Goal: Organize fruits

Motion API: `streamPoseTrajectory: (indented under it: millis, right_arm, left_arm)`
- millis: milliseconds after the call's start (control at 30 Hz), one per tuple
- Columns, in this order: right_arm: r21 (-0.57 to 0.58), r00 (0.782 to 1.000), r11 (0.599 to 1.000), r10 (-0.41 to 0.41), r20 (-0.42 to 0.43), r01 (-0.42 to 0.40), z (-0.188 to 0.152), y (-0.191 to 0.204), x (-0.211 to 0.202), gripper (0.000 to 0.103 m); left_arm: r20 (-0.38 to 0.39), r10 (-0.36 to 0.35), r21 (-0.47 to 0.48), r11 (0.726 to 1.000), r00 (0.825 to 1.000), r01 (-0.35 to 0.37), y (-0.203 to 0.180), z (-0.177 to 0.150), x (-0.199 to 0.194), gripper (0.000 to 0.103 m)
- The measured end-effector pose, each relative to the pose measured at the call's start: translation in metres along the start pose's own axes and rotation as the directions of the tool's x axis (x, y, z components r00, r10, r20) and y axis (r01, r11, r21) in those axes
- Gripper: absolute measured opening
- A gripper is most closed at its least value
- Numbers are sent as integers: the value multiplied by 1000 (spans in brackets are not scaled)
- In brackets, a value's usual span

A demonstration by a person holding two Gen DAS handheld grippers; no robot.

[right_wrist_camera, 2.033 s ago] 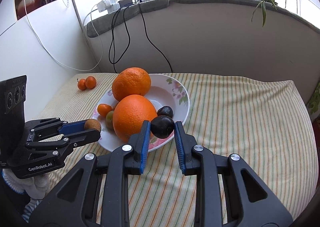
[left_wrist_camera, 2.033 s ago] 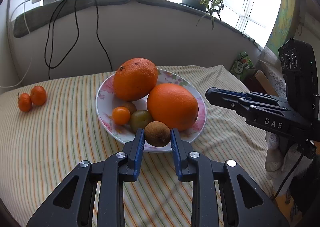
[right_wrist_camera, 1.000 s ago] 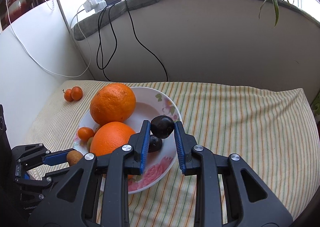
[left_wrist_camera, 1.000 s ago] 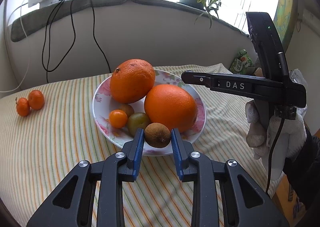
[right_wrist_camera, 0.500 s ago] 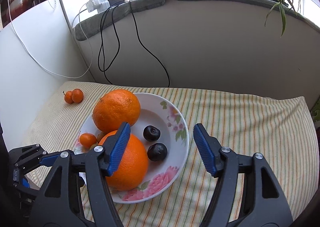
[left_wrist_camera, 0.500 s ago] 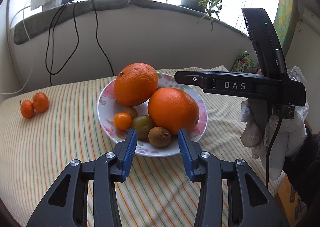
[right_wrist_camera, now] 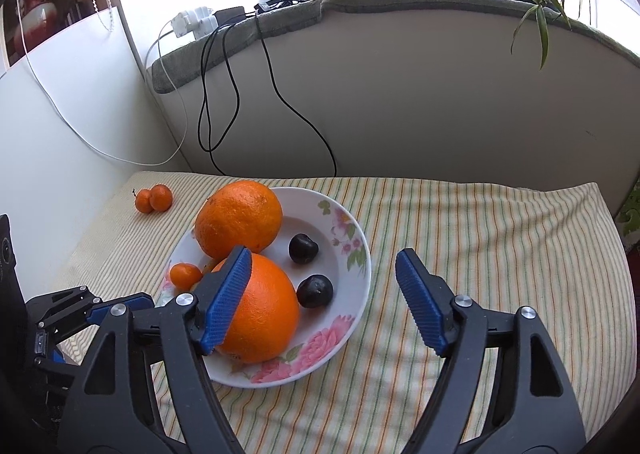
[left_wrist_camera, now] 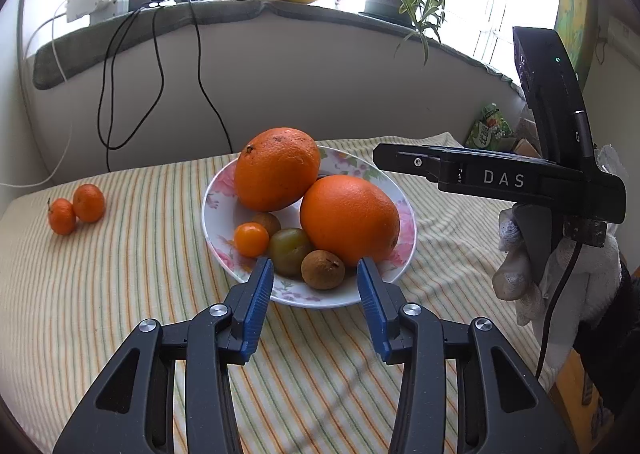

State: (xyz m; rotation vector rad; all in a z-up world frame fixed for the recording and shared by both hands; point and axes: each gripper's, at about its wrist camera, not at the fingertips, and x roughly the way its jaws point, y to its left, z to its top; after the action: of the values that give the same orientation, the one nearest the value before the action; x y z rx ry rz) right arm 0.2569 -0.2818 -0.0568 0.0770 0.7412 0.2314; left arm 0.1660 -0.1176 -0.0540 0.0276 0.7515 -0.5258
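Both tongs have released since the earlier frames: left tongs [left_wrist_camera: 316, 286] gape empty around the brown kiwi [left_wrist_camera: 322, 269]; right tongs [right_wrist_camera: 324, 294] stand wide, empty. Fruit sits in the floral white plate [right_wrist_camera: 352, 254]. Risk: two small tangerines [left_wrist_camera: 76, 208] near the striped worktop [left_wrist_camera: 120, 274] edge could roll if nudged.

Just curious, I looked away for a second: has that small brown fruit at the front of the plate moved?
Yes. The small brown fruit was clamped above the plate's near rim; now it lies inside the plate against the big orange, with the left hand-held gripper open.
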Motion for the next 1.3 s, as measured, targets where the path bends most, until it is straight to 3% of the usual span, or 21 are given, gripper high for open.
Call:
streamPoseTrajectory:
  millis: [67, 433, 933, 1300]
  right_arm:
    - [1, 1000, 1000, -7, -1, 7, -1, -1, -2, 79]
    - [1, 999, 999, -43, 31, 43, -2, 2, -19, 85]
    - [-73, 998, 997, -35, 53, 39, 8, 45, -29, 87]
    - [-126, 999, 992, 29, 42, -24, 17, 91, -20, 88]
  left_arm:
    - [6, 0, -4, 1000, 1000, 0, 0, 0, -2, 53]
    - [43, 40, 1, 999, 998, -40, 1, 1, -18, 63]
    - [89, 73, -28, 997, 993, -70, 27, -4, -47, 63]
    - [111, 105, -48, 994, 988, -100, 58, -7, -65, 63]
